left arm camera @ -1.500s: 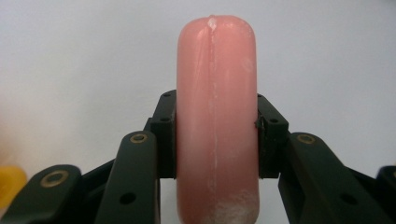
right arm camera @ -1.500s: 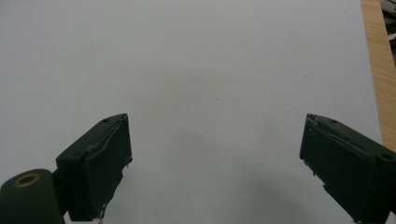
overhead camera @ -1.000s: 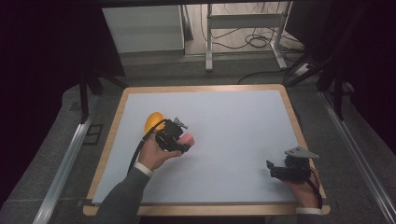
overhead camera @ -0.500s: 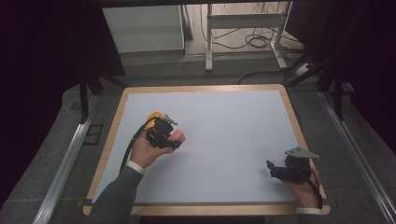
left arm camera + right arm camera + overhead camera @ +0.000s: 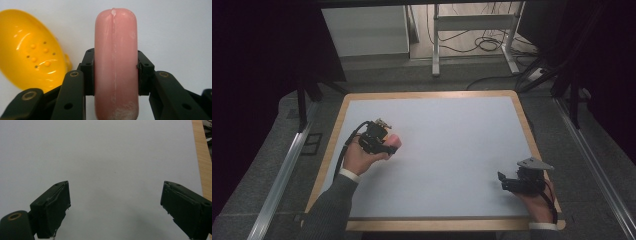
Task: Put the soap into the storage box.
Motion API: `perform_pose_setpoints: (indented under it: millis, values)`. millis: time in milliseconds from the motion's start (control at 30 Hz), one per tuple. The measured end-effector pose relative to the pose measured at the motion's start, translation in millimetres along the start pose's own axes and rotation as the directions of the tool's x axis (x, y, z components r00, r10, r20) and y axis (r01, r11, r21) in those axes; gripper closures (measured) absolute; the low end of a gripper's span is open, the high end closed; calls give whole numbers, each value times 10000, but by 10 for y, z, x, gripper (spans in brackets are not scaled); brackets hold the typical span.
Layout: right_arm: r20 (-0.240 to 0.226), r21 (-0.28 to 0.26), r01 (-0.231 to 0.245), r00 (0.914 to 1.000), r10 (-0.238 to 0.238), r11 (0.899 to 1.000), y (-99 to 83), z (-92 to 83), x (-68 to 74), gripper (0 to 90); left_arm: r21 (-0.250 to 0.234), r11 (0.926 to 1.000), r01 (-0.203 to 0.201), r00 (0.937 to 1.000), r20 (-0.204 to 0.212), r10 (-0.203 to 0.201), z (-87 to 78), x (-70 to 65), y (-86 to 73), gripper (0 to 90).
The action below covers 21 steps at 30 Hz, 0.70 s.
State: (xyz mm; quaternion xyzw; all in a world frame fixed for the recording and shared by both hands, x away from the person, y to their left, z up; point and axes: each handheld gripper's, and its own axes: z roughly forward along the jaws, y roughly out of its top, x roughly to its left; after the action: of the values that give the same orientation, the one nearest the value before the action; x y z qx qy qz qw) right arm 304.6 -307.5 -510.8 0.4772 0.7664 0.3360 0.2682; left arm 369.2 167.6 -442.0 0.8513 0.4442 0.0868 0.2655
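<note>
My left gripper (image 5: pixel 115 67) is shut on a pink rounded bar (image 5: pixel 115 60), its pads pressing the bar's two flat sides. Just left of the bar in the left gripper view lies a yellow perforated dish (image 5: pixel 32 50) on the white surface. In the high view the left gripper (image 5: pixel 386 139) hovers over the table's left part with the pink bar (image 5: pixel 393 145) poking out to the right. My right gripper (image 5: pixel 503 182) rests near the front right corner. Its jaws stand wide apart, and the right gripper (image 5: pixel 115 207) has nothing between them.
The white work surface (image 5: pixel 452 140) has a wooden rim (image 5: pixel 332 150). That wooden rim (image 5: pixel 200 157) runs close along the right gripper's right side. Metal rails and table legs stand beyond the board on the dark floor.
My left hand has carried the pink bar leftward and slightly away, over the yellow dish, which the hand now covers in the high view. The right hand stayed put.
</note>
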Motion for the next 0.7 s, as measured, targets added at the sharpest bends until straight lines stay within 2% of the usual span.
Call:
perform_pose_setpoints:
  millis: [400,700]
  values:
    - [26,-19,2,10000,-2,10000,2,-1,7,87,23,9997,248,9994,-248,-247,-83,177,19,602]
    - [32,41,25,10000,-26,10000,-5,16,3,88,18,9981,621,9973,-383,-620,-90,322,46,602]
